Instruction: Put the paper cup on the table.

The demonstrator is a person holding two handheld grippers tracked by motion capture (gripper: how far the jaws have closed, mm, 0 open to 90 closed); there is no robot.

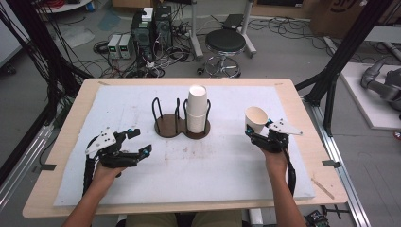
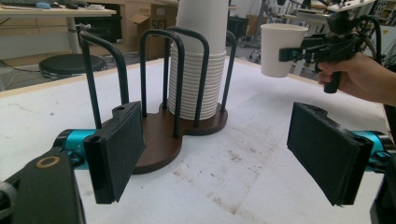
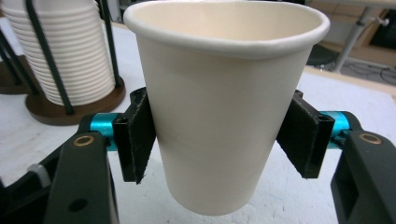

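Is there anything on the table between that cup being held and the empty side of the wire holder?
Yes: the stack of cups fills the nearer bay of the holder, between the paper cup in the right gripper and the empty bay.

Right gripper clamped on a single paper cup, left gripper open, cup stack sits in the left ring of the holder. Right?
Not quite: in the high view the cup stack sits in the right ring of the holder. The right gripper does clamp a paper cup, and the left gripper is open.
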